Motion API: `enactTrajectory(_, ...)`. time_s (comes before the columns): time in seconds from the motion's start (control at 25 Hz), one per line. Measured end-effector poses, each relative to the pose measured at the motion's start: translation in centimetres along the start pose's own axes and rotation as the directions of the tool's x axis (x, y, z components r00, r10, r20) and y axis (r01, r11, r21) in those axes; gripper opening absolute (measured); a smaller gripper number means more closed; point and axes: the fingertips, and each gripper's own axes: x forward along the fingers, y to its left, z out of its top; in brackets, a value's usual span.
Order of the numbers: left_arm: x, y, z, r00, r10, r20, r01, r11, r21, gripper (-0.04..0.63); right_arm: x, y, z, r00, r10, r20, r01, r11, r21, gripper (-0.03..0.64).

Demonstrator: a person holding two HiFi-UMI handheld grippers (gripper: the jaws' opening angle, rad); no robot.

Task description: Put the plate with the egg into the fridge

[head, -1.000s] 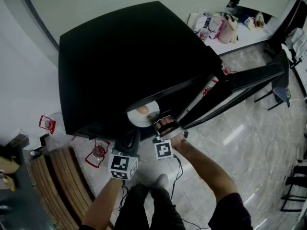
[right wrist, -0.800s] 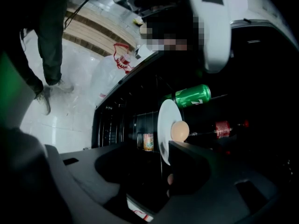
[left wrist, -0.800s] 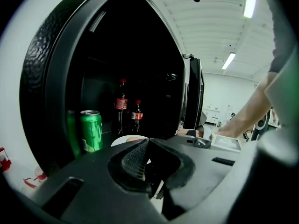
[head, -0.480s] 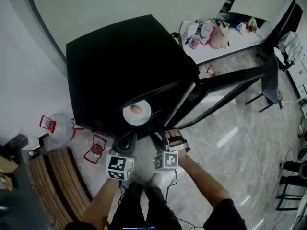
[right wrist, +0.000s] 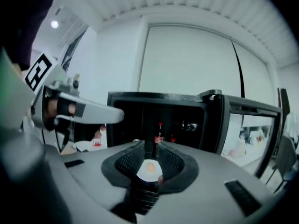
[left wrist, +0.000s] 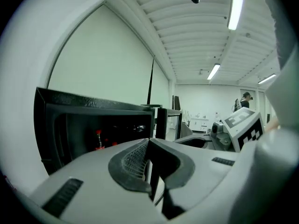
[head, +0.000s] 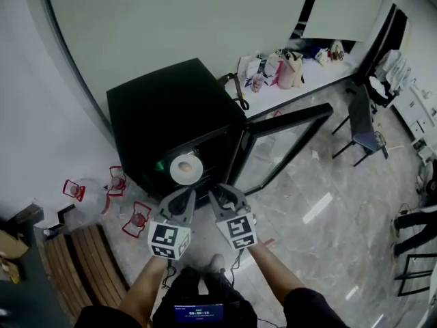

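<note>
- Head view: the plate [head: 186, 171] with the egg [head: 184, 163] sits on a shelf just inside the open front of the black fridge [head: 171, 108]. The left claw [head: 181, 197] and right claw [head: 222, 195] hang side by side in front of it, well clear of it. The plate lies ahead of and below both, slightly nearer the left one. The door [head: 287, 125] swings out to the right, so the right claw is the nearer to it.
- Left gripper view: the left claw [left wrist: 148, 160] has its ribbed pads pressed together with nothing between them. It points almost level at the fridge's upper front, with the dark interior off to its left.
- Right gripper view: the right claw [right wrist: 150, 160] has just been closing and shows a narrow gap, gripping nothing. The plate [right wrist: 148, 173] and egg [right wrist: 151, 168] show through that gap, far beyond the pads, on the shelf below a red bottle [right wrist: 160, 132]. The door [right wrist: 247, 125] stands open to its right.
- Judgement: the plate looks placed. If the door is shut next, the move turns on the door's free edge lying out to the right, which favours the right hand.
</note>
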Motion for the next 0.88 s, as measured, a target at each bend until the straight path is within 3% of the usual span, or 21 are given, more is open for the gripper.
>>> enactTrajectory(0.24, -2.1, -2.5, 3.4, 0.998, -0.038, 0.046, 0.037, 0.999, 0.011, 0.009, -2.9, 1.3, 4.0, 0.998, -0.032, 0.06, 0.021, 0.985, 0.17, 0.038)
enactTrajectory(0.44, -2.7, -2.0, 5.1, 0.997, -0.042, 0.071, 0.042, 0.999, 0.006, 0.009, -3.7, 2.1, 6.8, 0.992, -0.057, 0.113, 0.035, 0.982, 0.184, 0.009)
enactTrajectory(0.88, -3.6, 1.2, 5.8, 0.993, -0.072, 0.091, 0.074, 0.997, -0.022, 0.009, -2.0, 3.0, 9.3, 0.981, -0.138, 0.138, 0.107, 0.971, 0.213, 0.009)
